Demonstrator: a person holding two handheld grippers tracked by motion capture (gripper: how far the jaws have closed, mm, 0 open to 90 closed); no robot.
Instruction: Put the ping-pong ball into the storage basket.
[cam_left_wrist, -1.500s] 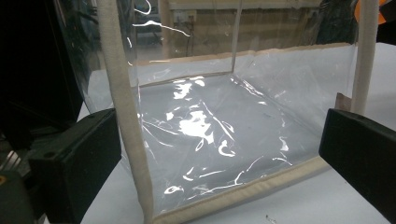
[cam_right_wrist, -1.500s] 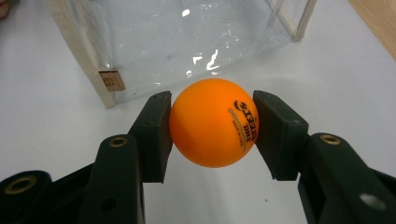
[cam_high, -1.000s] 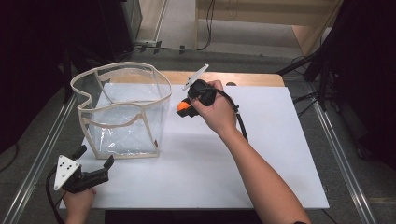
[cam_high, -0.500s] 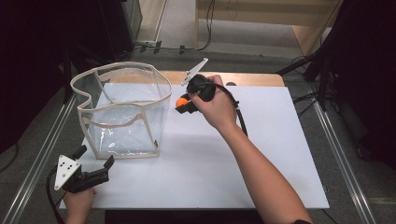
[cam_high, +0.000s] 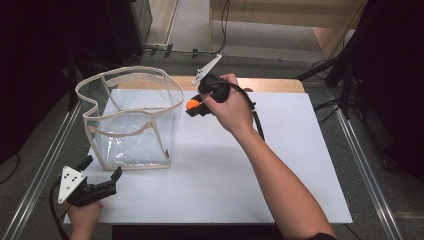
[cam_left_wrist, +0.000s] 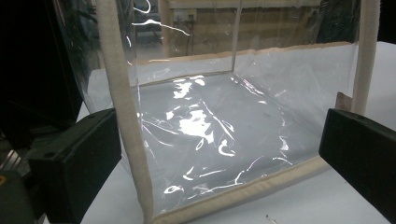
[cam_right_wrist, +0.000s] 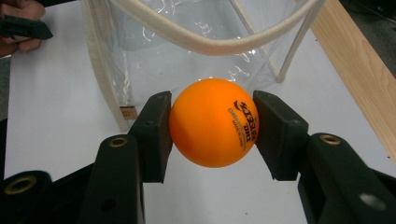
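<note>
An orange ball (cam_right_wrist: 212, 122) with black print sits clamped between the jaws of my right gripper (cam_right_wrist: 212, 128). In the high view the right gripper (cam_high: 192, 107) holds the orange ball (cam_high: 191, 104) in the air just right of the clear bag (cam_high: 131, 120), near its upper rim. The clear bag has cream fabric edging (cam_right_wrist: 210, 42) and stands upright and open on the white table (cam_high: 280, 165); nothing lies inside it. My left gripper (cam_high: 100, 177) rests open at the table's front left corner, facing the clear bag's (cam_left_wrist: 210, 135) near wall with nothing between its jaws.
A wooden strip (cam_high: 270, 84) runs along the table's far edge. Metal rails (cam_high: 365, 165) flank both sides of the table. The right gripper's cable (cam_high: 257, 122) trails over the forearm. Dark equipment and floor cables (cam_high: 165, 50) lie beyond the table.
My right gripper has carried the orange ball slightly up and to the left, closer to the bag's rim. The left gripper has stayed put.
</note>
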